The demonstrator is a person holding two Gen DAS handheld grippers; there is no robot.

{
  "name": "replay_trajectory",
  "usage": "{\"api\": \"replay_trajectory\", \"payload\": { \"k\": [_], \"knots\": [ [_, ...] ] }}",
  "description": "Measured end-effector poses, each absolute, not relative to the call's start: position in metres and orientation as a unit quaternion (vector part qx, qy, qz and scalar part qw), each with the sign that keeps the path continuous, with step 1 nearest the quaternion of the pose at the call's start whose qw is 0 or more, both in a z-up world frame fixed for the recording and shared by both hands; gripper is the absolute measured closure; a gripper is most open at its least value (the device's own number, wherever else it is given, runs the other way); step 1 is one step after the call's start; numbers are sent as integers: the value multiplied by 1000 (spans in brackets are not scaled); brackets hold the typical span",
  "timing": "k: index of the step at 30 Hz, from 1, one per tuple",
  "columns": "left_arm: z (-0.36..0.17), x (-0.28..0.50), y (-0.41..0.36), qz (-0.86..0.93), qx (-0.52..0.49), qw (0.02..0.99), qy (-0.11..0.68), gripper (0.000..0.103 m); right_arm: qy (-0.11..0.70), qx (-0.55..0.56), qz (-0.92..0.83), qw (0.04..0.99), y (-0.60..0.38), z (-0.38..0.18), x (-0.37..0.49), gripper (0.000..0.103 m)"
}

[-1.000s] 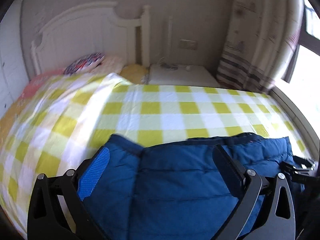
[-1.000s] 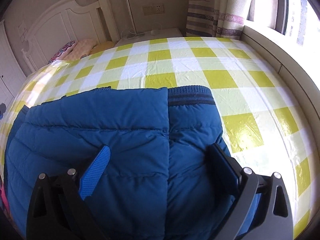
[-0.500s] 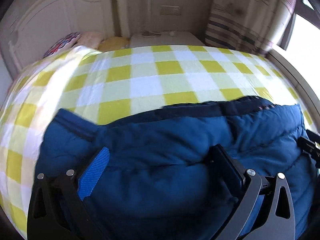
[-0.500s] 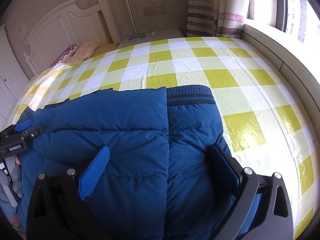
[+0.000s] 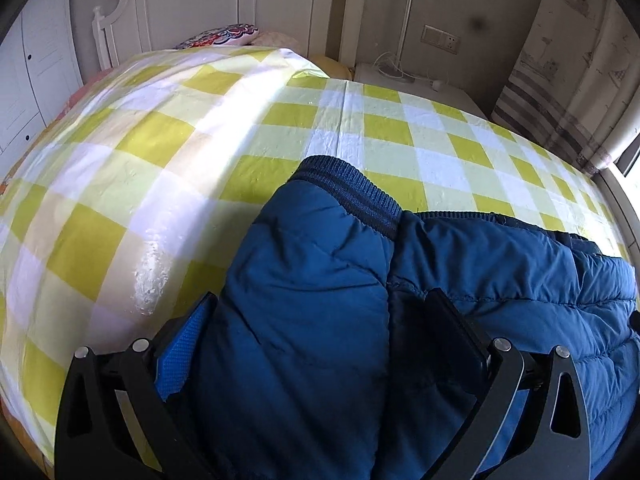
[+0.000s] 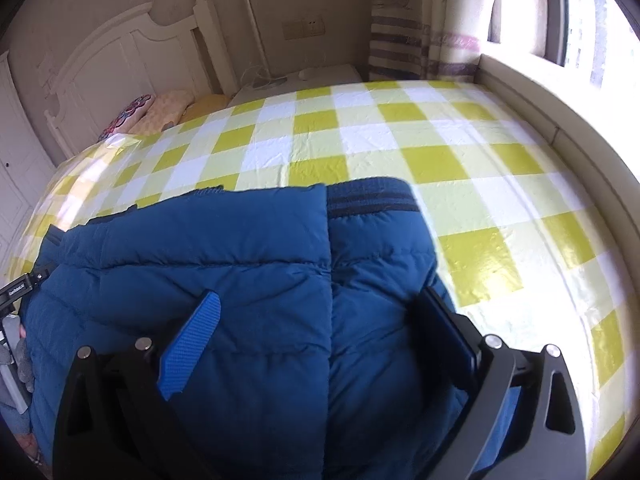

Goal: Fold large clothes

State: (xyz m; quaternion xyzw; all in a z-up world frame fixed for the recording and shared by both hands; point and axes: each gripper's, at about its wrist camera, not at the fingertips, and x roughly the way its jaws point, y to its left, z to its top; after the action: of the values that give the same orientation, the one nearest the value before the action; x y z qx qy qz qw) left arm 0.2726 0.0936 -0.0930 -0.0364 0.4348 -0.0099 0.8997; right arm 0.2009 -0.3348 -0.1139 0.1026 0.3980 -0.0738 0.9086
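Sleeves look folded in already: the blue padded jacket (image 6: 248, 264) lies at the near edge of the bed on the yellow checked cover (image 6: 400, 136), one ribbed cuff (image 5: 352, 196) up on the left side, the other ribbed cuff (image 6: 372, 198) up on the right. Left gripper (image 5: 320, 340) and right gripper (image 6: 320, 332) both stand wide, spread above the padding and clamping nothing. Still to come, by my reading, is doubling the body over into a compact bundle.
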Motion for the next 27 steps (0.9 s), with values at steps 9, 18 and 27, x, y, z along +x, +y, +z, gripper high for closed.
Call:
{"api": "replay_trajectory", "payload": {
  "k": [9, 18, 27],
  "knots": [
    [-85, 264, 86, 5, -3, 912, 410, 4, 355, -57, 55, 932, -190, -76, 181, 3],
    [-84, 263, 88, 2, -9, 914, 405, 4, 391, -58, 5, 918, -215, -102, 185, 3],
    [-86, 264, 90, -6, -17, 913, 407, 4, 410, 84, -36, 907, -322, -127, 175, 3]
  ]
}}
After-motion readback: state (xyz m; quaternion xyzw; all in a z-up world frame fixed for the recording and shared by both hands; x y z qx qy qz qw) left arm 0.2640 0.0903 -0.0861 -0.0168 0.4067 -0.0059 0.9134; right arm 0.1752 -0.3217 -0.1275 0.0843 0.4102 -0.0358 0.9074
